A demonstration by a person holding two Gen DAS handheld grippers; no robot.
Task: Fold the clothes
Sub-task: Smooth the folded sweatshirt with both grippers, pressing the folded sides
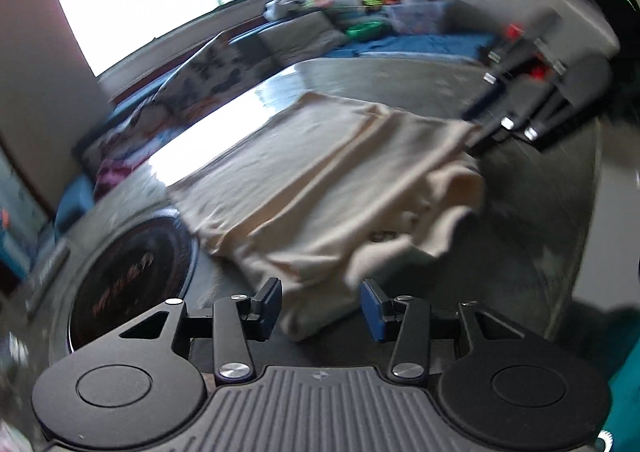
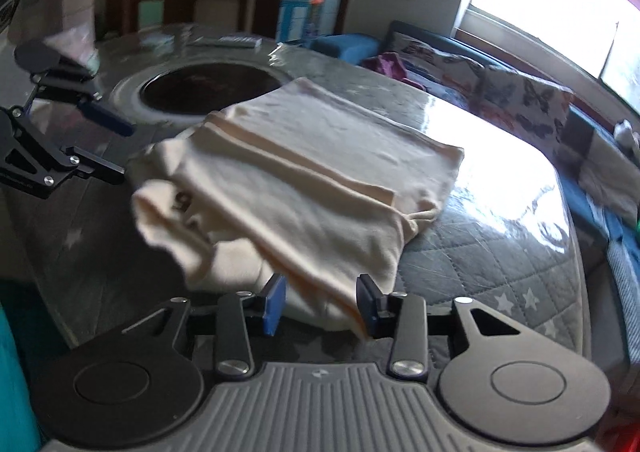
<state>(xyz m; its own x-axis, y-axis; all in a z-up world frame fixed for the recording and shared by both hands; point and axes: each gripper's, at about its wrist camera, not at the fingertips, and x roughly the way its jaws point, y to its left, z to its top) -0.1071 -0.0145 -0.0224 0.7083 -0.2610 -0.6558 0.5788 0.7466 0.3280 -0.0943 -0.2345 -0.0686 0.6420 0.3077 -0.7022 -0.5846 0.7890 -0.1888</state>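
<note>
Cream garment (image 2: 304, 179) lying part-folded mid-tabletop (image 2: 500, 244), beside the dark round inset (image 2: 212, 89).
Left gripper (image 1: 321, 306) and right gripper (image 2: 322, 302) are both standing part open over its near edge, pads gripping nothing.

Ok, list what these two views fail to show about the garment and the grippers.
- Cream garment: the dark print at its loose edge is partly folded under and blurred in the right wrist view.
- Right gripper: motion blur in the left wrist view hides whether its fingers touch the cloth.
- Round dark inset: its lettering is smeared, unreadable.
- Table: its near edge is hidden behind both grippers' bodies.
</note>
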